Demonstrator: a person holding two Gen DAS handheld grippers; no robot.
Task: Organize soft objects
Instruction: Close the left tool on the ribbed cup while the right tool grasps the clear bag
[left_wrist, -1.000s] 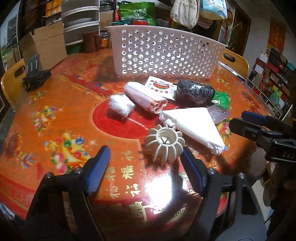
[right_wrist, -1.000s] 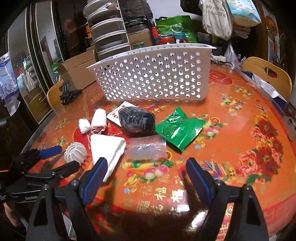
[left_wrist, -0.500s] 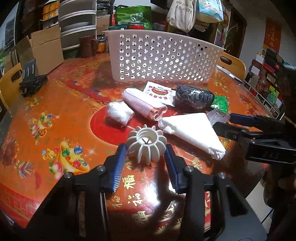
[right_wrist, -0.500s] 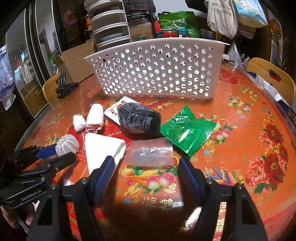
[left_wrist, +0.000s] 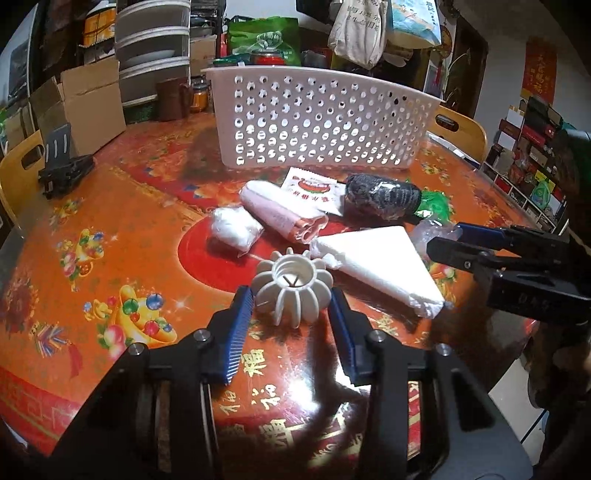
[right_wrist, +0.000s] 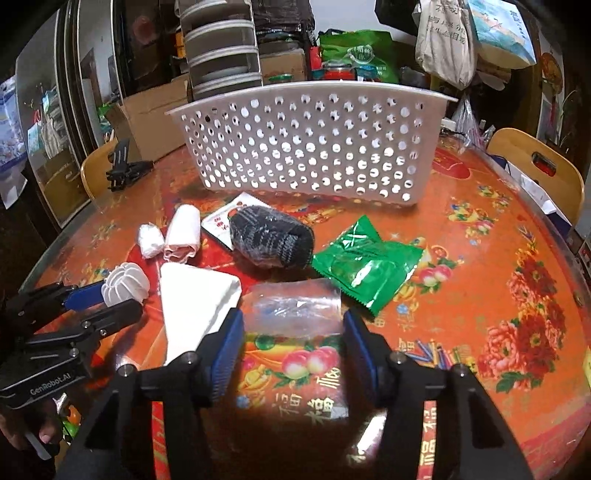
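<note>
Left tool (left_wrist: 291, 301) spread, blue pads flanking white ribbed pumpkin-shaped soft piece (left_wrist: 292, 290) at 12 o'clock on tabletop (left_wrist: 110, 236), not yet pinching. Right tool (right_wrist: 293, 332) spread around clear plastic pouch (right_wrist: 295, 306). White perforated basket (left_wrist: 317, 122) beyond at 12.

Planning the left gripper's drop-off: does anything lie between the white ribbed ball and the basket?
Yes. The white wrapped bundle, pink-white roll and red-printed sachet lie between the white ribbed ball and the white perforated basket, whose near wall also faces it.
</note>
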